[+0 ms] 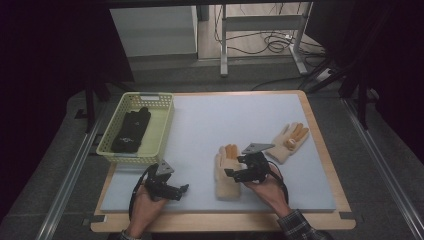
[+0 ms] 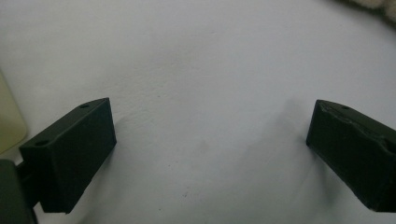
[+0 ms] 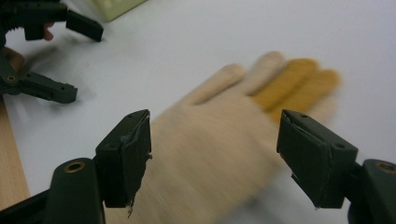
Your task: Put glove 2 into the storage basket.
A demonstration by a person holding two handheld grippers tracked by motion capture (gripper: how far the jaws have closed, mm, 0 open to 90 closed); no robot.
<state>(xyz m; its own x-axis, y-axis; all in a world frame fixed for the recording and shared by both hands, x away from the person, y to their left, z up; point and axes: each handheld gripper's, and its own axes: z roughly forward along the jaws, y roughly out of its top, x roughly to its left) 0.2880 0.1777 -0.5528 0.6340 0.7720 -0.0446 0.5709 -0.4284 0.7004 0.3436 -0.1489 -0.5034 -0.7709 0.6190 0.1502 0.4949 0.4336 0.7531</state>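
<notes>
A cream glove with orange fingertips [image 1: 223,186] lies palm-flat on the pale blue mat [image 1: 210,125]. My right gripper [image 1: 234,173] hovers over it, jaws open; in the right gripper view the blurred glove [image 3: 219,126] lies beneath and between the spread jaws of that gripper [image 3: 212,122], which do not press on it. A second matching glove [image 1: 290,140] rests farther right. My left gripper [image 1: 181,190] sits near the mat's front left, open over bare mat [image 2: 205,70], nothing between the jaws [image 2: 210,123]. The left gripper [image 3: 77,58] also appears far off in the right gripper view.
A pale yellow basket [image 1: 134,98] at the back left of the mat holds a black glove [image 1: 131,131]. Its corner [image 3: 116,7] shows in the right gripper view. The wooden table edge [image 1: 225,220] runs along the front. Cables and a stand lie on the floor beyond.
</notes>
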